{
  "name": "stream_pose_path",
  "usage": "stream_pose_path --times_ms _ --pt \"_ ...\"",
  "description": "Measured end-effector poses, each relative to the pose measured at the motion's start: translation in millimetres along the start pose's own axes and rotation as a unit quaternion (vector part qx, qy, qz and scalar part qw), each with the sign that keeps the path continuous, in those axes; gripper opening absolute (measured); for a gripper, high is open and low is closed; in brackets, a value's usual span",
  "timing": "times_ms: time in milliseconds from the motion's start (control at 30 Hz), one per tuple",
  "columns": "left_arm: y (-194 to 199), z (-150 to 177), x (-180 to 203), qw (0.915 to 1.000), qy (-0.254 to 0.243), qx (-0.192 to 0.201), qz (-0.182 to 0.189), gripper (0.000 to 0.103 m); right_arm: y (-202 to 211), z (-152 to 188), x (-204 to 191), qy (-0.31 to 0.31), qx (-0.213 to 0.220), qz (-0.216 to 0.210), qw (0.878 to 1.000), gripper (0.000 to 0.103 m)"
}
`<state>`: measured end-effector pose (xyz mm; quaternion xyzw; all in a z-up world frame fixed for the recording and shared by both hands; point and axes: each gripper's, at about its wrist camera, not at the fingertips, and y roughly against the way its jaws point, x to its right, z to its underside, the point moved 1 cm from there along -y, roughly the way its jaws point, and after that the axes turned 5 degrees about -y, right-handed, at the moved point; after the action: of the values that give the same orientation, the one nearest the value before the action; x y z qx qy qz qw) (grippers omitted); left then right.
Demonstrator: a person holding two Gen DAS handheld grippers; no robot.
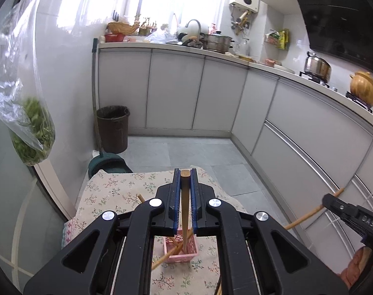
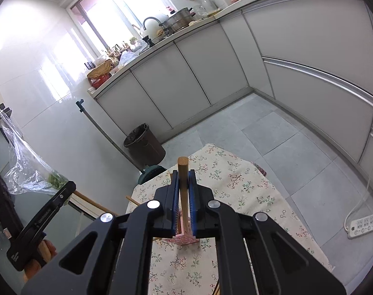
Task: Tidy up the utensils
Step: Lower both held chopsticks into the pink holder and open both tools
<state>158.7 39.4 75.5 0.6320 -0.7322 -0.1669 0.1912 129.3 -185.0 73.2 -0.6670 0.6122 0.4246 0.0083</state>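
My left gripper (image 1: 185, 175) is shut on a wooden utensil handle (image 1: 185, 196) that points down into a pink slotted basket (image 1: 181, 252) on the floral tablecloth (image 1: 117, 191). The basket holds other wooden sticks (image 1: 171, 250). My right gripper (image 2: 184, 174) is shut on a second wooden handle (image 2: 182, 184), above the same pink basket (image 2: 185, 239). The right gripper also shows at the right edge of the left wrist view (image 1: 346, 211), its stick (image 1: 309, 213) slanting out. The left gripper body shows at the left in the right wrist view (image 2: 43, 218).
A small table with the floral cloth (image 2: 235, 179) stands on a grey tiled floor. A brown bin (image 1: 112, 127), a broom and a green fan (image 1: 107, 164) lie beyond it. White cabinets (image 1: 297, 127) run to the right. A power strip (image 2: 363, 225) lies on the floor.
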Motion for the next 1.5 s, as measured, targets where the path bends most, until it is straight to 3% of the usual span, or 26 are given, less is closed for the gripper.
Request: stream_pose_path --times_ms 200,267,333,667,800,1233,1333,1433,1500 --pt "-44.7 16.7 -15.0 0.9992 0.014 -0.036 -0.007 0.007 -18.4 -0.5 -10.8 0.017 -0.005 -0.004 1.0 0.008" --pt "-54.1 24.8 -16.3 0.9985 0.009 -0.054 -0.003 0.02 -26.3 0.4 -15.2 0.019 -0.012 -0.007 1.0 0.008" --pt "-50.7 31.0 -18.3 0.9987 0.013 -0.047 -0.011 0.026 -32.1 2.4 -20.2 0.023 -0.017 -0.008 1.0 0.008" --pt "-14.3 40.7 -36.5 0.9976 0.056 -0.032 -0.025 0.03 -51.0 13.9 -49.3 0.057 -0.022 -0.012 0.998 0.008" --pt "-0.5 44.5 -47.4 0.9965 0.072 -0.022 -0.036 0.036 -54.7 21.6 -60.2 0.07 -0.02 -0.011 0.997 0.008" --pt "-10.3 52.5 -70.8 0.9932 0.104 -0.047 -0.022 0.036 -108.2 38.3 -88.5 0.097 -0.029 -0.002 0.995 0.008" --pt "-13.5 54.8 -71.6 0.9929 0.103 -0.053 -0.025 0.036 -133.0 51.4 -91.1 0.116 -0.047 -0.006 0.992 0.011" --pt "-11.8 54.8 -69.1 0.9934 0.094 -0.05 -0.04 0.037 -145.4 65.7 -90.4 0.129 -0.058 -0.001 0.99 0.03" --pt "-7.2 54.0 -64.1 0.9942 0.086 -0.044 -0.046 0.039 -141.1 70.0 -90.7 0.139 -0.051 0.003 0.989 0.031"
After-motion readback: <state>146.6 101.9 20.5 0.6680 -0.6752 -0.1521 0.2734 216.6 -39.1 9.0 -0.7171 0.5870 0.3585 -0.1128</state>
